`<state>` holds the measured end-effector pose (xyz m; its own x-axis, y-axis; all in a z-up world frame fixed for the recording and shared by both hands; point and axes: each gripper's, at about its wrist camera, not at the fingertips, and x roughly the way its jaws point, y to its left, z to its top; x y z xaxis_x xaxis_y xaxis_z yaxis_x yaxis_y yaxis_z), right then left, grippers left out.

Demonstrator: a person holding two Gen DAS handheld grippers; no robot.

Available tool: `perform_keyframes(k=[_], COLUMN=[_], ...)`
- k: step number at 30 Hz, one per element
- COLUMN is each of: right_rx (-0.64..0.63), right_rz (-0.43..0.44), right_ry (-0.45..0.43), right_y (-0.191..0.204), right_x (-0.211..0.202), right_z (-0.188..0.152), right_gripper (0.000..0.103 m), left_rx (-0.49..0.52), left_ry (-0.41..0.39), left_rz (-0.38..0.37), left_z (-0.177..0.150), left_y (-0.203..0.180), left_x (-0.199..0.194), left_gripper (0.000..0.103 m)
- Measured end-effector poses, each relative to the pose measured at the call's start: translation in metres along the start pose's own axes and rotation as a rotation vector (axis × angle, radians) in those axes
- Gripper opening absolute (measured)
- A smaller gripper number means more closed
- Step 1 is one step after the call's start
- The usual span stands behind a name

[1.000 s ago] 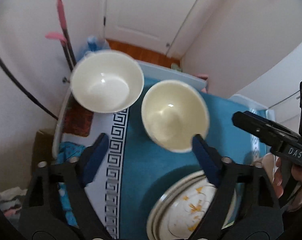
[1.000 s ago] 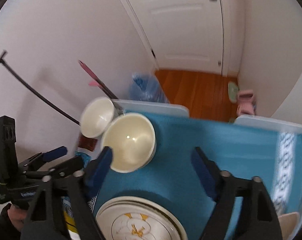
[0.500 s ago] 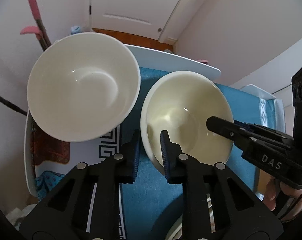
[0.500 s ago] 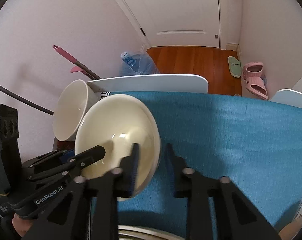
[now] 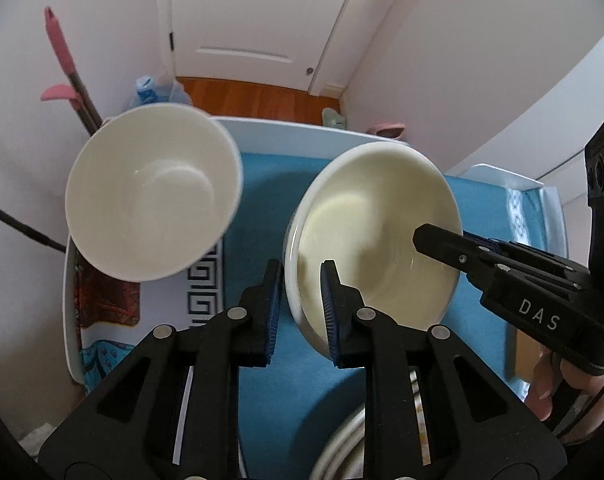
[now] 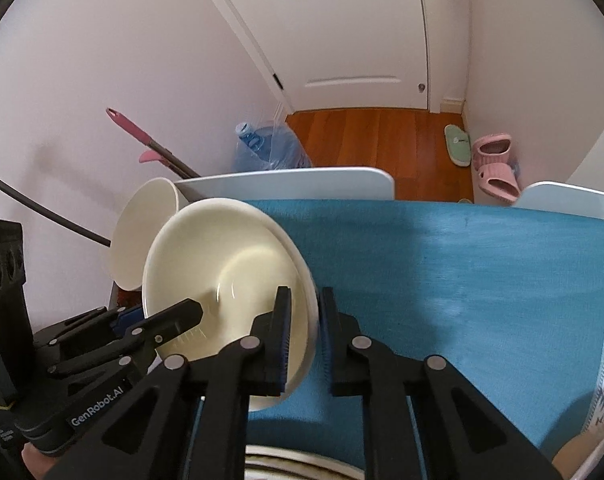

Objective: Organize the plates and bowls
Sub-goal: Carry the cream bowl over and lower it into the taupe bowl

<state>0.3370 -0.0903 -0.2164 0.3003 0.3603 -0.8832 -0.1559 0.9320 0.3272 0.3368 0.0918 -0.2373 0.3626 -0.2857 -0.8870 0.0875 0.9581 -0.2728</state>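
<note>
A cream bowl [image 5: 376, 236], wide, shallow and glossy inside, hangs tilted above the blue cloth, its near rim pinched on two sides. To its left, apart from it in the left wrist view, a taller white bowl [image 5: 153, 192] with steep walls stands at the table's corner (its rim slightly blurred), empty and open side up. Below the cream bowl, the pale rims of stacked plates [image 5: 342, 450] show at the frame's lower edge.
</note>
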Motion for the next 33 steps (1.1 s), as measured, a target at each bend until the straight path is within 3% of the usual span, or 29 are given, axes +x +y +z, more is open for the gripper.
perform_keyframes(k=[6,17,25,33], right_rx=[0.009,0.029,0.082,0.145], right_rz=[-0.009,-0.066,-0.114,-0.114], right_ry=[-0.063,-0.14,-0.126,-0.049], right_y=[-0.016,-0.097,-0.178,-0.232], right_x=[-0.051,-0.171,-0.216,-0.205], right_z=[-0.005,-0.049,-0.1,-0.139], right_gripper=[0.013,0.013,0.013,0.013], left_rx=[0.038,0.134,0.186,0.218], left_ry=[-0.023,-0.048,-0.005,0.105], left_rz=[-0.031,-0.123,-0.163,-0.137], left_z=[0.0,-0.027,-0.066,-0.104], left_y=[-0.04,-0.182,-0.277,-0.316], left_x=[-0.033,-0.072,-0.051,-0.007], left_gripper=[0.017,0.017,0.017,0.017])
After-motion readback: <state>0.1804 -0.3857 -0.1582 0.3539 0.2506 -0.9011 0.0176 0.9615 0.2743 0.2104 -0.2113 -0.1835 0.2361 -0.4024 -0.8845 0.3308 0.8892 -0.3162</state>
